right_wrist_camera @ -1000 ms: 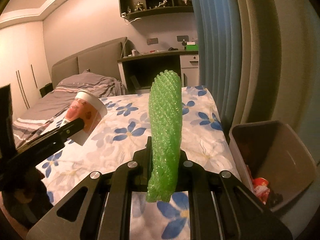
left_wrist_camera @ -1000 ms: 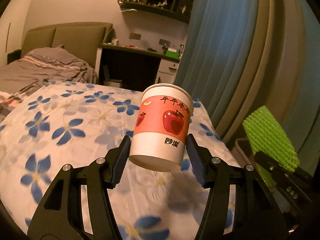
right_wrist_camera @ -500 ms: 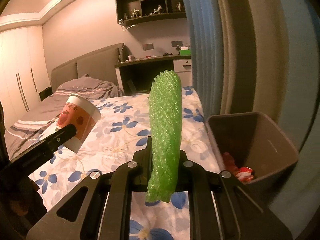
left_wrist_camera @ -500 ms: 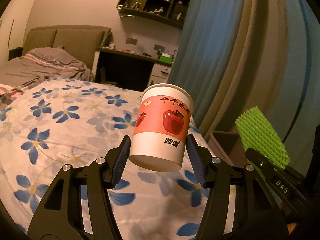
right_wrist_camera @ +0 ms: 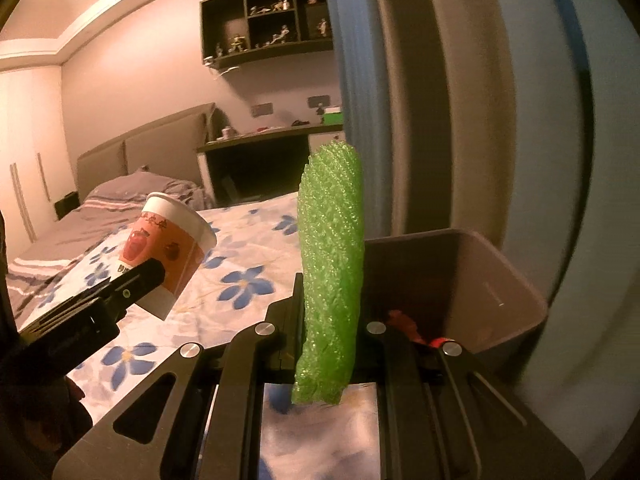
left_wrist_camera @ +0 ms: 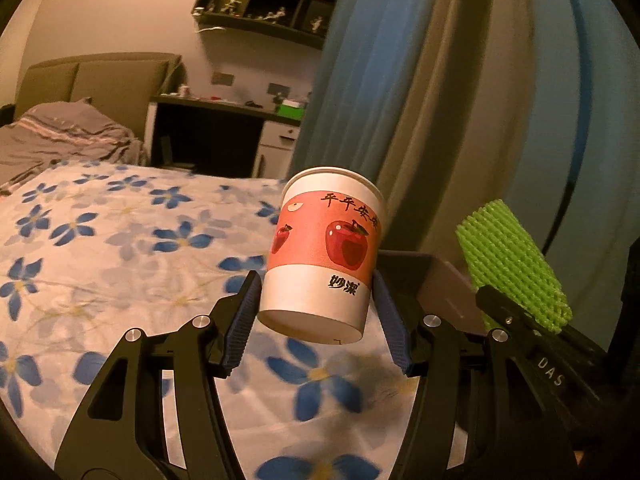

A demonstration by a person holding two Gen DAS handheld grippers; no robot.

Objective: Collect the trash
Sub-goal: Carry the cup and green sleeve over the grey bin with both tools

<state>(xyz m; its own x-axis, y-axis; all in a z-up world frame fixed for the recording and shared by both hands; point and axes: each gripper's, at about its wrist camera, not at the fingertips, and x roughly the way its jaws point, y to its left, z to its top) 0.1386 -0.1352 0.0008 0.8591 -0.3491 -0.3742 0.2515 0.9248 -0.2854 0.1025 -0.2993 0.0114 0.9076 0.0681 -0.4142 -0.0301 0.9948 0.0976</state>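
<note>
My left gripper (left_wrist_camera: 316, 312) is shut on a white paper cup (left_wrist_camera: 324, 252) with a red apple band, held upright above the flowered bedspread; the same paper cup (right_wrist_camera: 168, 252) shows at the left of the right wrist view. The right gripper (right_wrist_camera: 326, 320) is shut on a green foam net sleeve (right_wrist_camera: 332, 264) that stands up between its pads; the foam sleeve (left_wrist_camera: 512, 264) also shows at the right of the left wrist view. A brown trash bin (right_wrist_camera: 460, 284) stands just beyond the right gripper, with red scraps inside. Behind the cup, the bin's rim (left_wrist_camera: 424, 276) peeks out.
The bed with a blue-flower cover (left_wrist_camera: 120, 248) fills the left and lower part of both views. Blue and grey curtains (left_wrist_camera: 420, 100) hang close behind the bin. A dark desk (left_wrist_camera: 224, 132) and a wall shelf (right_wrist_camera: 268, 20) stand at the far end of the room.
Both grippers have swung to the right over the bed with their loads. The bin has come closer and now sits right beyond the cup and sleeve. Neither grip has changed.
</note>
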